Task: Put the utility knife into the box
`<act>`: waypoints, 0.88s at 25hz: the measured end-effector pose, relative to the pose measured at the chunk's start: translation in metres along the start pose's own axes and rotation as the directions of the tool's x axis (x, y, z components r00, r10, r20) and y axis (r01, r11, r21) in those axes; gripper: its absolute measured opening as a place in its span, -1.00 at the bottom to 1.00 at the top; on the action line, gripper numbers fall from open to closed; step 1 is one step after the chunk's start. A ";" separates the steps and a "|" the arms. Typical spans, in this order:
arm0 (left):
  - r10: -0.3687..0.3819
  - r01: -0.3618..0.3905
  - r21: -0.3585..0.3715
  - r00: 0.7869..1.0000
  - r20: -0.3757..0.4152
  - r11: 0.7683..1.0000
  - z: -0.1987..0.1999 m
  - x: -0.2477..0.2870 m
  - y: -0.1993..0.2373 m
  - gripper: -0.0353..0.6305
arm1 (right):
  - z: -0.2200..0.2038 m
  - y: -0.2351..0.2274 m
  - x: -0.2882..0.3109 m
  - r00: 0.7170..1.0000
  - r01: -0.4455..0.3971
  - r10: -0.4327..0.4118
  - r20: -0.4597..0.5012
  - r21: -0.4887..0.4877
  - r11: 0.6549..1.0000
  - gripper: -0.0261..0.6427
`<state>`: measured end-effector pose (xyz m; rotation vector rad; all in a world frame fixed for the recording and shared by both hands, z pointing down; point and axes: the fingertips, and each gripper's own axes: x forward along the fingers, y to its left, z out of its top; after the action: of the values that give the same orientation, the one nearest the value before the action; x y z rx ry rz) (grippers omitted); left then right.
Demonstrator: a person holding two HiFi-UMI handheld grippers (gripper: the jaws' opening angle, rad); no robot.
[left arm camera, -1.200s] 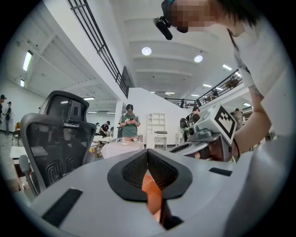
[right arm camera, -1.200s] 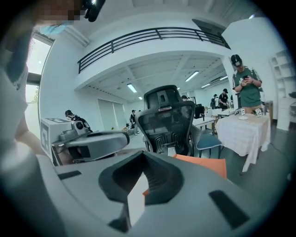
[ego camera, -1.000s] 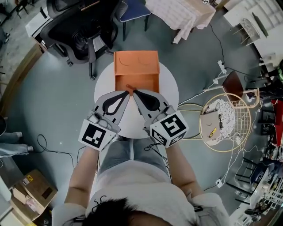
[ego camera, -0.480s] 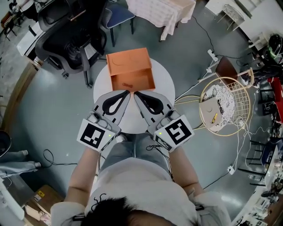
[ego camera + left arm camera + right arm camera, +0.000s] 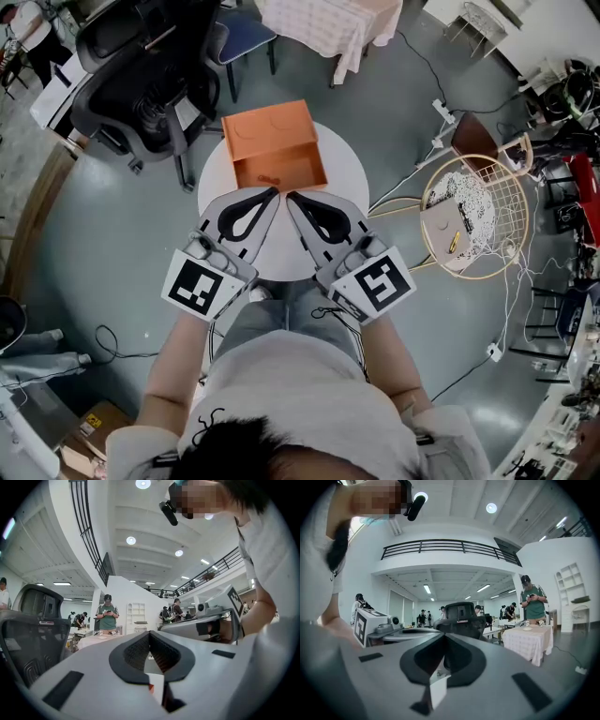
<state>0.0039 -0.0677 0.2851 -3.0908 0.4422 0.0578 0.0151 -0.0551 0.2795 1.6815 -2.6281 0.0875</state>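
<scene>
The orange box (image 5: 267, 124) stood open at the far side of the round white table (image 5: 345, 178), its lid folded back. The small orange utility knife (image 5: 270, 179) lay flat inside it.

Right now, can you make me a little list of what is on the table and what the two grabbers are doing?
table: white round table
box: orange box, open, on the table's far side
knife: small orange utility knife, lying inside the box
left gripper: jaws together, holding nothing, tip just short of the box
right gripper: jaws together, holding nothing, beside the left one
task: looks done
</scene>
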 end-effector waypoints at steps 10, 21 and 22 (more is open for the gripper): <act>0.004 -0.004 -0.007 1.000 0.016 1.000 0.004 0.000 0.002 -0.86 | 0.005 0.001 0.002 1.000 -0.001 0.001 0.003 -0.009 1.000 -0.90; -0.010 0.010 -0.003 1.000 0.028 1.000 0.005 0.004 0.000 -0.86 | 0.008 0.000 -0.001 1.000 0.015 -0.015 0.009 -0.009 1.000 -0.90; -0.011 0.011 -0.001 0.999 0.034 1.000 0.006 0.004 0.000 -0.86 | 0.008 -0.001 -0.001 1.000 0.015 -0.015 0.011 -0.009 1.000 -0.90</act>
<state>0.0076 -0.0691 0.2793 -3.0882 0.4249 0.1097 0.0162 -0.0553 0.2711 1.7035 -2.6194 0.0663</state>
